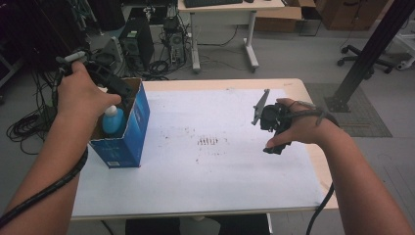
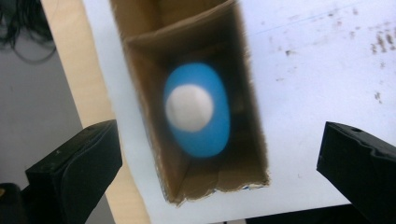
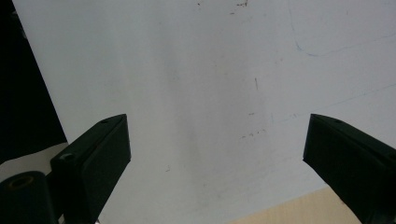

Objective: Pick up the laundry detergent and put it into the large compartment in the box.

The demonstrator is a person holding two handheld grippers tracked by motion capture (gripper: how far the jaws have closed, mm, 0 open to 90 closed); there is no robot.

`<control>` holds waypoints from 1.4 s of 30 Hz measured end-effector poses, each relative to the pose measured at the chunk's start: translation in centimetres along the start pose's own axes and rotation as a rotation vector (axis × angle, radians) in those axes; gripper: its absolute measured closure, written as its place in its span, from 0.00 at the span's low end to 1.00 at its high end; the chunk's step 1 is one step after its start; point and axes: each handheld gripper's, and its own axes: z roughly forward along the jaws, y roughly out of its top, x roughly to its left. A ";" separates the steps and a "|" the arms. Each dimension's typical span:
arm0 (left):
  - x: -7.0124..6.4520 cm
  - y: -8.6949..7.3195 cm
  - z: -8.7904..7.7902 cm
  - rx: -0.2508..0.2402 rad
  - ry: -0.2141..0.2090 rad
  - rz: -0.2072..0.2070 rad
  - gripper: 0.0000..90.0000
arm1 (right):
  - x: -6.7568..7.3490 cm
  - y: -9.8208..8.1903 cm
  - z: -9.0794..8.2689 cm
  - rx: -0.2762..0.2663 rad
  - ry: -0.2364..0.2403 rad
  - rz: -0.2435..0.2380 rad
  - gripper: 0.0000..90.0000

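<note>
We see a blue bottle with a white cap standing upright inside an open blue box, whose inner walls are plain brown card. The box sits at the left edge of the worktop, on the white sheet that covers most of it. Our left gripper hangs straight above the box opening, pointing down at the bottle's cap; its jaws stand wide apart, one on each side of the box, with nothing between the pads and no contact with the bottle. Our right gripper is well apart from the box, over the right part of the sheet, its jaws likewise spread wide and holding nothing. Small dark specks mark the sheet between the two hands.
</note>
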 end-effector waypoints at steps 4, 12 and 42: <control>-0.9 0.5 -0.6 -0.004 -0.016 0.097 0.00 | 0.0 -0.1 -0.1 0.004 0.001 0.008 0.08; -4.0 1.3 -1.5 -0.022 -0.112 0.387 0.00 | -0.1 -0.2 -0.2 0.011 0.006 0.016 0.08; -13.7 2.1 -1.1 0.004 -0.278 1.055 0.00 | -0.8 -1.1 0.0 0.004 0.018 0.000 0.08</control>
